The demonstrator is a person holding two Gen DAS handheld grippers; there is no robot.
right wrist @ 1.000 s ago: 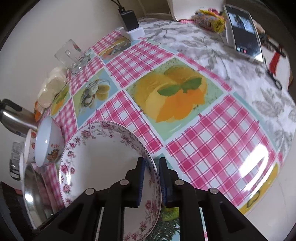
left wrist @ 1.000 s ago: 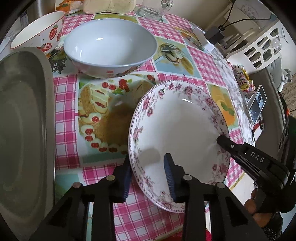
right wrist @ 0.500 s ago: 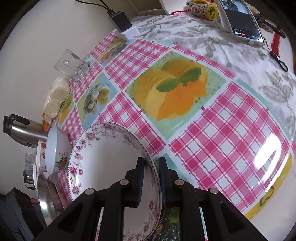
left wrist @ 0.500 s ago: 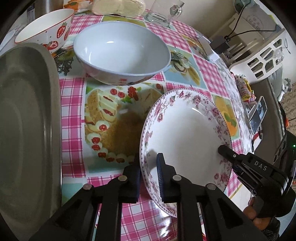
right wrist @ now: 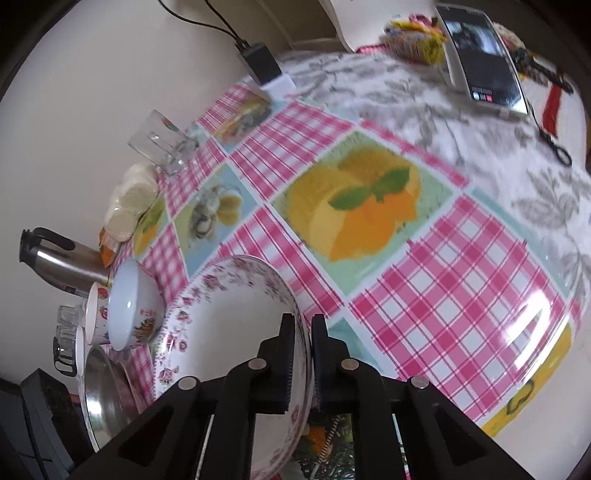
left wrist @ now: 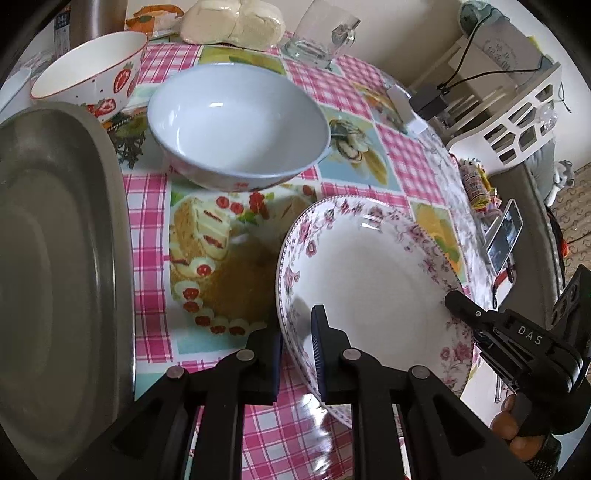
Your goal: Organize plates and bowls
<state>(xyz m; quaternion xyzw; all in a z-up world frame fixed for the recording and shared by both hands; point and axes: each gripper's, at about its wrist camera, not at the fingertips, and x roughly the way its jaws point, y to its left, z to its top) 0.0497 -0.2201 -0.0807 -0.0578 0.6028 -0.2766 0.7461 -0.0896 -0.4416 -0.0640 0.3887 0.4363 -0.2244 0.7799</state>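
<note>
A white plate with a pink flower rim (left wrist: 373, 280) is held tilted above the checked tablecloth. My left gripper (left wrist: 297, 350) is shut on its near left rim. My right gripper (right wrist: 303, 354) is shut on the opposite rim of the same plate (right wrist: 229, 317) and shows in the left wrist view (left wrist: 480, 321). A large white bowl (left wrist: 236, 122) stands behind the plate. A strawberry-print bowl (left wrist: 88, 70) stands at the far left. A big steel plate (left wrist: 55, 258) lies to the left.
A glass mug (left wrist: 317, 40), a bag of buns (left wrist: 232, 22) and a steel kettle (right wrist: 62, 262) stand along the back wall. A phone on a stand (right wrist: 480, 59), a charger (right wrist: 262, 66) and snack packs lie on the table's right part.
My left gripper has closed on the plate's rim. The plate has tilted and lifted slightly, held from both sides, and both views have shifted a little.
</note>
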